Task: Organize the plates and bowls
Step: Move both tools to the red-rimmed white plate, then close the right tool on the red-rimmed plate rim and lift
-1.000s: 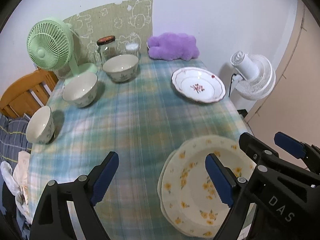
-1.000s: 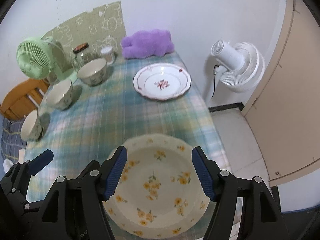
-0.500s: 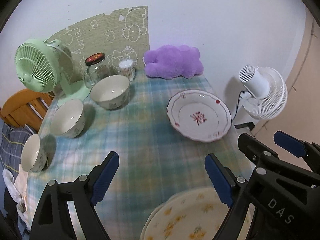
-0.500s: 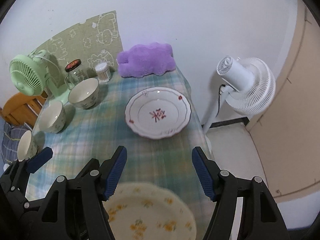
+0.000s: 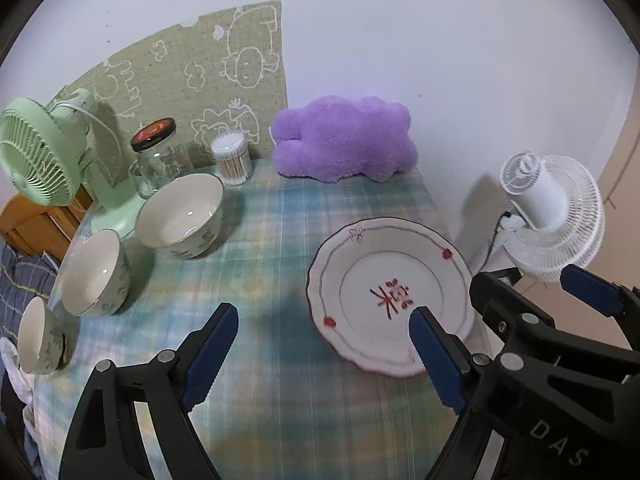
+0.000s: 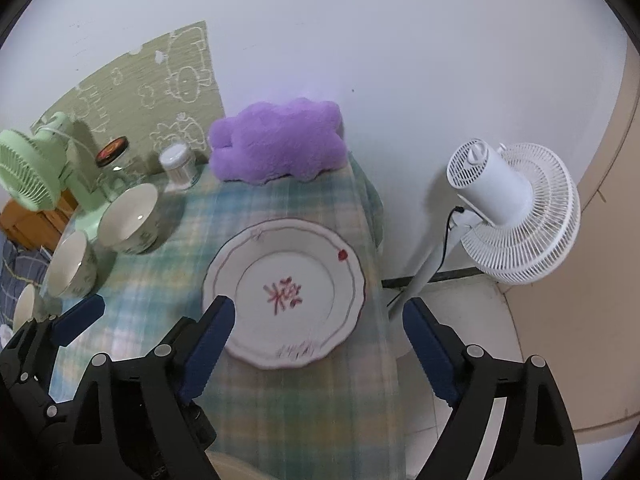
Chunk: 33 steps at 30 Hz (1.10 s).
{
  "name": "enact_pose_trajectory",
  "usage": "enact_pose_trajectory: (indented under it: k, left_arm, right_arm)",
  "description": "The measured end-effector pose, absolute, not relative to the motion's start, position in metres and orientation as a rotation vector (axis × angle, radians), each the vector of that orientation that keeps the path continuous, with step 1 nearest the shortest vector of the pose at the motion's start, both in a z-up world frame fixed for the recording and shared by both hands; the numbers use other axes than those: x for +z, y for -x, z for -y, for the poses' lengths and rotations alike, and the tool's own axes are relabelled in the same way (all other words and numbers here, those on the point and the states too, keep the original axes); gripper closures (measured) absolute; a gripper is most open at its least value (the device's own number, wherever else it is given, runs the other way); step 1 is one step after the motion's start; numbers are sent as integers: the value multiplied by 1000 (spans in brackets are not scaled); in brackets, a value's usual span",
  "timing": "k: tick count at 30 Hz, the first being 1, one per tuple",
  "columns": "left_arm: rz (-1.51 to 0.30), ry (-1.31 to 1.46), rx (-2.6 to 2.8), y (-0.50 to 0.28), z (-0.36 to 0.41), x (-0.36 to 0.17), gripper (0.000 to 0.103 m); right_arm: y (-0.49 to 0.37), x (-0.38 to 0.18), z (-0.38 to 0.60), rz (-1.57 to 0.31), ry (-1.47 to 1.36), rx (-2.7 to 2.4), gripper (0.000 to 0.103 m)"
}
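A white plate with a red flower motif (image 5: 390, 294) (image 6: 286, 292) lies on the checked tablecloth at the right. Three white bowls stand in a row at the left: large (image 5: 182, 214) (image 6: 130, 218), medium (image 5: 94, 272) (image 6: 72, 264), small (image 5: 38, 336) (image 6: 24, 306). My left gripper (image 5: 324, 356) is open and empty above the cloth, left of the plate's near rim. My right gripper (image 6: 316, 346) is open and empty, above the plate's near edge. A sliver of the yellow-flowered plate (image 6: 228, 466) shows at the bottom of the right wrist view.
A green desk fan (image 5: 36, 152), a glass jar (image 5: 158, 160), a cotton-swab tub (image 5: 234, 158) and a purple plush (image 5: 344, 138) line the back by the wall. A white floor fan (image 6: 516, 208) stands off the table's right edge. A wooden chair (image 5: 28, 224) is at left.
Both grippers moved forward from over the yellow-flowered plates toward the red-motif plate, which now sits just ahead. The yellow plates dropped out of view below. Both stayed open.
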<state>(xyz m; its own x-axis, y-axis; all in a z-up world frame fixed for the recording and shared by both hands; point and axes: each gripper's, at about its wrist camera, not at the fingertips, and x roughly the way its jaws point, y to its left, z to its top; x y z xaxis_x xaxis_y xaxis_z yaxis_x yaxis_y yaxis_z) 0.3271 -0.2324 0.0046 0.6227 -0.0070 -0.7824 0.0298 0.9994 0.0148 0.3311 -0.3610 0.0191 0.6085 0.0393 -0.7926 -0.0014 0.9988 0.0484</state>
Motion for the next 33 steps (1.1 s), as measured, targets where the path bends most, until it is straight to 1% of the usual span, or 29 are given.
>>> enact_pose_trajectory:
  k: [6, 8, 10, 20, 23, 24, 25, 27, 28, 31, 33]
  left_arm:
    - [-936, -53, 13, -360, 242, -27, 15]
    - [-951, -59, 21, -369, 246, -37, 18]
    - [-966, -64, 23, -377, 249, -47, 18]
    - [-1041, -78, 8, -405, 251, -85, 20]
    - [-1069, -58, -4, -410, 249, -95, 24]
    - [-1077, -54, -8, -411, 249, -98, 24]
    - [-1067, -50, -14, -410, 249, -98, 24]
    - [-1065, -55, -35, -410, 252, -98, 26]
    - [-1069, -46, -60, -409, 254, -97, 30]
    - [-1069, -45, -51, -408, 254, -97, 30]
    - [-1068, -44, -43, -406, 251, -96, 30]
  right_arm:
    - [-364, -11, 366, -949, -47, 30, 15]
    - [-375, -25, 371, -967, -79, 26, 15]
    - [-385, -38, 375, -981, -92, 25, 15]
    - [-414, -78, 373, -1017, -96, 20, 15]
    - [-420, -87, 372, -1037, -103, 26, 19]
    - [-422, -90, 371, -1046, -107, 35, 24]
    - [-423, -93, 370, -1050, -102, 33, 26]
    - [-423, -93, 369, -1049, -95, 32, 26]
    - [-423, -93, 369, -1047, -98, 33, 27]
    - [-421, -91, 369, -1051, -95, 22, 31]
    - [-420, -91, 368, -1058, -93, 31, 32]
